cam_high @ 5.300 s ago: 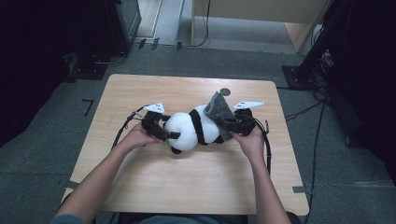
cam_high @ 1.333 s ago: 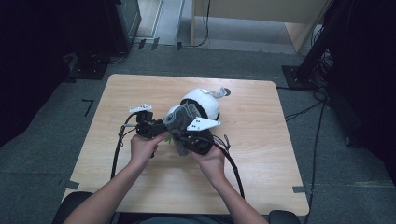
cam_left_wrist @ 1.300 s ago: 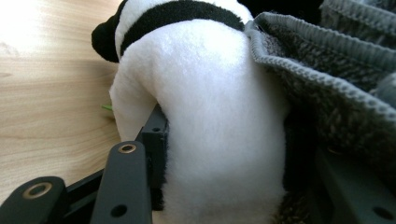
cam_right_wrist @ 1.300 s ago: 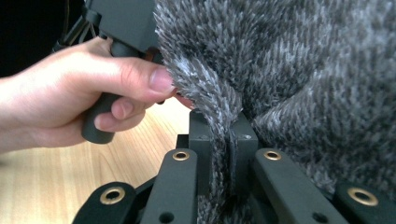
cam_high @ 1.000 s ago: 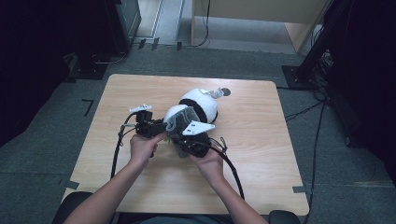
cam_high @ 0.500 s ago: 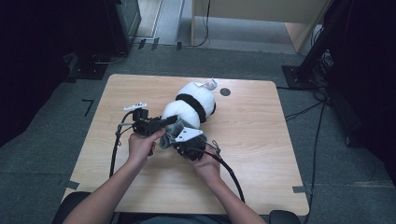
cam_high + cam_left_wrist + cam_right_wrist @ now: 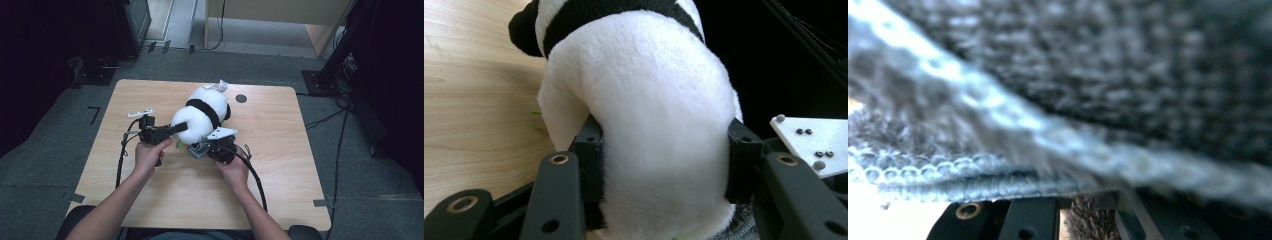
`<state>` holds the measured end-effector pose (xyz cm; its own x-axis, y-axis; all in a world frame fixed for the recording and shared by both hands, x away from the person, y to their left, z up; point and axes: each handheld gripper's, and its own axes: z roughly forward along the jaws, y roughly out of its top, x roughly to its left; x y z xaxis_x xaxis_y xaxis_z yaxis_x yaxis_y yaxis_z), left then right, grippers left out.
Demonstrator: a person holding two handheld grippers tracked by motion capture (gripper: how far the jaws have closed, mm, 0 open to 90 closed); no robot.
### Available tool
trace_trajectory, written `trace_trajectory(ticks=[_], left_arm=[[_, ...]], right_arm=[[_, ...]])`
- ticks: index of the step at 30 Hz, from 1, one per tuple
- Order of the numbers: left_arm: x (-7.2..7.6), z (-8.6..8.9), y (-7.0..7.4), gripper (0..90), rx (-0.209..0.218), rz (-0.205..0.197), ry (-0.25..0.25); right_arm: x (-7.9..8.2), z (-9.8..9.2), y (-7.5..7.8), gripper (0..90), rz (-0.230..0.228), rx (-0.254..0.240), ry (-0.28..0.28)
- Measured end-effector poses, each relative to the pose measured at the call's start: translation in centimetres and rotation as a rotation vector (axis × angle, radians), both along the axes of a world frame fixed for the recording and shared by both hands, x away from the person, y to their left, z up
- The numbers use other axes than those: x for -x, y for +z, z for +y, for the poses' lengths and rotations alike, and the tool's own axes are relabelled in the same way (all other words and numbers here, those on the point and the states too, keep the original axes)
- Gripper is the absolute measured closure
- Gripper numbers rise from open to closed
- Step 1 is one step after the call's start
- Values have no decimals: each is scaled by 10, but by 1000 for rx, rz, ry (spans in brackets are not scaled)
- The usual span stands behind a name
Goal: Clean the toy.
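While the left gripper (image 7: 176, 128) squeezes the white body of the plush panda (image 7: 202, 116) between its two jaws, the right gripper (image 7: 202, 149) is clamped shut on a fold of grey knitted cloth (image 7: 197, 150) just below the toy; the panda lies on the wooden table (image 7: 280, 150), stretching away from the left jaws toward the far edge, its black band (image 7: 614, 15) beyond them. Trouble could come from the softness of the stuffing; the left jaws sink into it in the left gripper view, so a hard tug from the right could slide the plush out of them. The cloth grip looks thin and bunched in the right gripper view; if it holds only an edge, the knit may stretch or slip free; pulling both grippers apart too fast could also drag the toy across the table.
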<state>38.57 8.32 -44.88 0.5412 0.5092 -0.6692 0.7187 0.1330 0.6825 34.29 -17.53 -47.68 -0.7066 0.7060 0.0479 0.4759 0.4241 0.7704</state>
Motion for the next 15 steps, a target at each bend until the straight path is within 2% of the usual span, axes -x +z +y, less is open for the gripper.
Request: trace_trajectory(ticks=[5, 12, 15], left_arm=[[0, 3, 1, 491, -25, -17, 6], [-3, 8, 0, 491, -36, -14, 8], [-3, 9, 0, 491, -42, -16, 10]], right_arm=[[-1, -5, 4, 840, -1, 6, -19], [-4, -21, 11, 840, 2, -18, -65], [-6, -30, 15, 840, 7, -44, -87]])
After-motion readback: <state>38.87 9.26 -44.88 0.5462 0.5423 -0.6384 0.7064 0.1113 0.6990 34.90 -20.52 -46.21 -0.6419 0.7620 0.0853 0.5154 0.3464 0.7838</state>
